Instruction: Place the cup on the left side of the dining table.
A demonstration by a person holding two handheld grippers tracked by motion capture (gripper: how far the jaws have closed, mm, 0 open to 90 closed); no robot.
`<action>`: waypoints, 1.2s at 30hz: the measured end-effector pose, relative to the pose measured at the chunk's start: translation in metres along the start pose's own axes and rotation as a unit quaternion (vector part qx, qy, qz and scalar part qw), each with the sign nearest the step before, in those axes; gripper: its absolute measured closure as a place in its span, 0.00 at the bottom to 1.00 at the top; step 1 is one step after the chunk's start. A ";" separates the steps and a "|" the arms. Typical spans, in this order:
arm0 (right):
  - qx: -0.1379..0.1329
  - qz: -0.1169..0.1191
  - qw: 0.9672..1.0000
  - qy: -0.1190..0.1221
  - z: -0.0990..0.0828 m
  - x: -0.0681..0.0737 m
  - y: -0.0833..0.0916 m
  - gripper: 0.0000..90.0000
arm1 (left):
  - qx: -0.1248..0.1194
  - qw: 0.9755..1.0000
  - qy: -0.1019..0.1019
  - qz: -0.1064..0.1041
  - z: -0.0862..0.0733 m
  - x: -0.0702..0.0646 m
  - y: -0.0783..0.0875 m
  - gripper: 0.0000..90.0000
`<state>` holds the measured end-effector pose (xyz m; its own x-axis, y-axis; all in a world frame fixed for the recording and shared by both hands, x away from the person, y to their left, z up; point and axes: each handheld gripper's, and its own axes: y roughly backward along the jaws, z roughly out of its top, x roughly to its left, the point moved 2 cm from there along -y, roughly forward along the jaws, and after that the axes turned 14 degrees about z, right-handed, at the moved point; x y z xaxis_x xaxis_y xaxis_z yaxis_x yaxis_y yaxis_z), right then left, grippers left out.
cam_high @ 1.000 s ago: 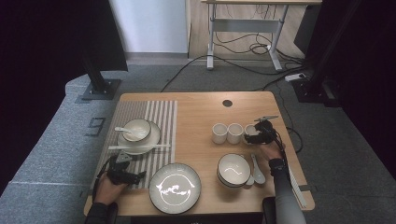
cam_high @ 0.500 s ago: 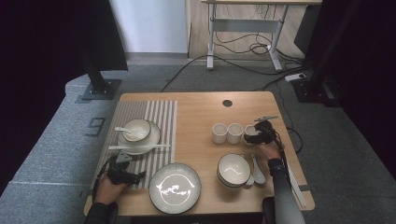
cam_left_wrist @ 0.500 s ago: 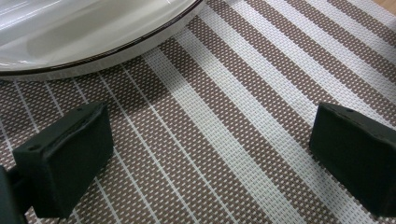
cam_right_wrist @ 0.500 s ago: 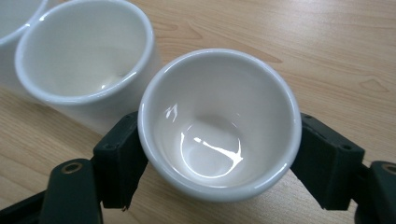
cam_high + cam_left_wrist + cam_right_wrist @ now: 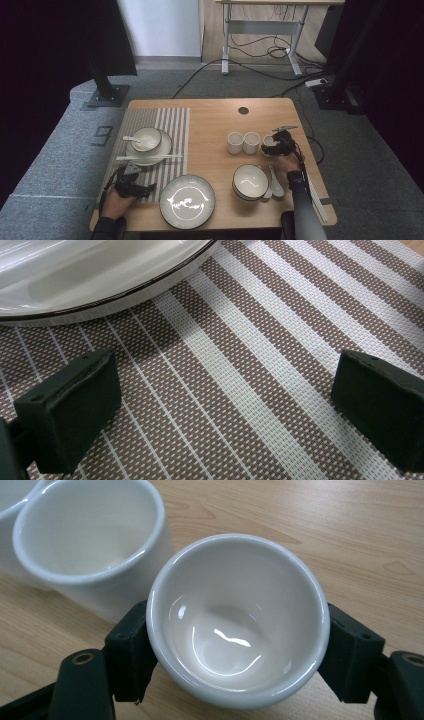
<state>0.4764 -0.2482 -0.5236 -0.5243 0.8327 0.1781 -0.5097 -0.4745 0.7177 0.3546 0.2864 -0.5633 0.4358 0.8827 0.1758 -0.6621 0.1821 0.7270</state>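
My right gripper (image 5: 270, 146) is shut on a small white cup (image 5: 235, 620) on the table's right side. Its black pads (image 5: 129, 641) lie against both sides of the cup, and the jaws have just been closing a little on it. The cup stands beside two taller white cups (image 5: 243, 142), the nearest of them (image 5: 90, 540) almost touching it. My left gripper (image 5: 144, 189) rests low over the striped placemat (image 5: 250, 340), jaws wide open with nothing between them. The dark-rimmed edge of the large plate (image 5: 100, 295) lies just ahead of it.
The large patterned plate (image 5: 187, 201) sits at the front centre. A white bowl (image 5: 250, 182) with a spoon (image 5: 276, 184) beside it lies near my right forearm. A bowl with spoon on a saucer (image 5: 146, 141) and chopsticks (image 5: 149, 157) sit on the placemat. More chopsticks (image 5: 316, 195) lie at the right edge.
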 end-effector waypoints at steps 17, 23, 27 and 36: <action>0.009 0.010 1.000 0.022 0.002 0.016 0.034 0.30 | 0.015 1.000 0.019 0.014 0.005 0.002 0.001 0.02; 0.002 0.017 0.999 0.028 0.004 0.022 0.045 0.30 | 0.010 0.999 0.035 0.010 0.007 0.004 0.005 0.03; 0.000 0.019 0.999 0.034 0.005 0.026 0.050 0.30 | 0.008 0.999 0.035 0.011 0.009 0.005 0.007 0.03; -0.002 0.036 0.998 0.053 0.012 0.039 0.064 0.30 | -0.009 0.999 0.040 0.008 0.013 0.008 0.015 0.03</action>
<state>0.4316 -0.2422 -0.4626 -0.6279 0.7624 0.1566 -0.4717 -0.5327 0.7027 0.3561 0.2901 -0.5422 0.3753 0.9172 0.1339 -0.6795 0.1740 0.7128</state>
